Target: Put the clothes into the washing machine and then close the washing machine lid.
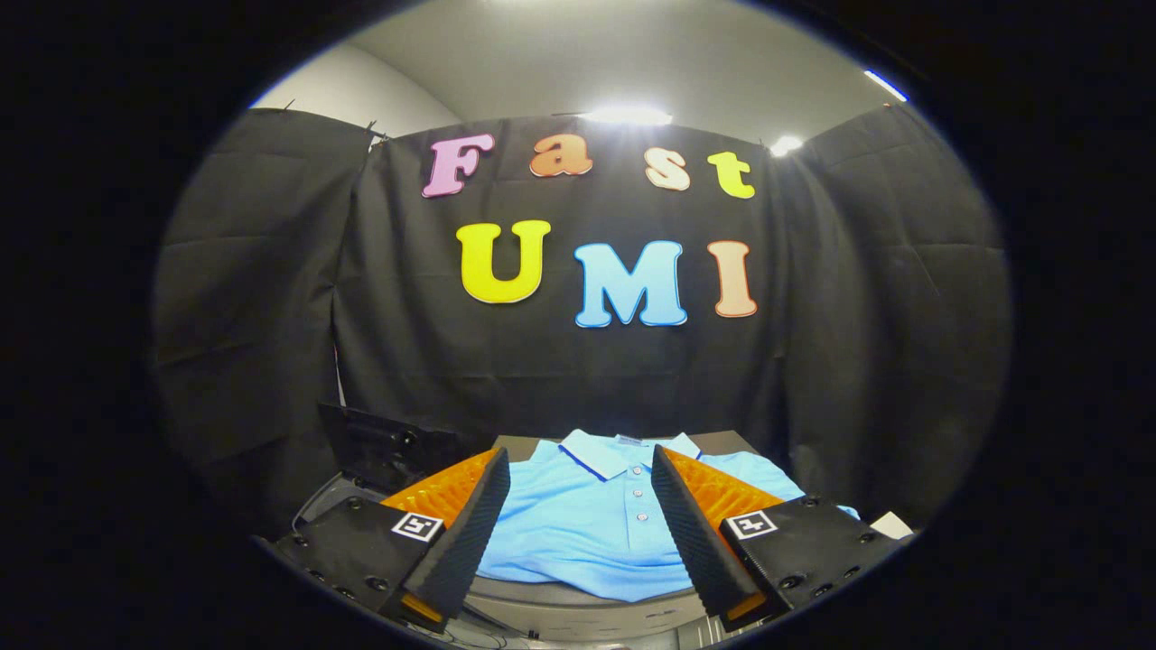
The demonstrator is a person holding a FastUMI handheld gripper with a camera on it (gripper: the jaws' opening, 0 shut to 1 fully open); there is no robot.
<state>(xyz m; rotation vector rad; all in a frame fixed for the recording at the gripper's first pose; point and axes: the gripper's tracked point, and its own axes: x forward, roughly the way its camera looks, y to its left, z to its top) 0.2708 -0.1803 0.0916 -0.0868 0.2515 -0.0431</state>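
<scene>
Basically nothing done yet: the blue polo shirt (578, 533) lies folded on the table (587, 614), gripper (578, 483) spread wide and empty above it, washing machine lid (384, 447) open at left.

Tongs (578, 506) spread, gap unobstructed above the polo shirt (578, 533).

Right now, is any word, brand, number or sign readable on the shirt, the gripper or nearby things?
Blue polo shirt: collar tag too small to read.
Gripper, open, shirt ahead between its fingers: square coded markers, patterns, no words.
White card beside the shirt: nothing legible.
</scene>
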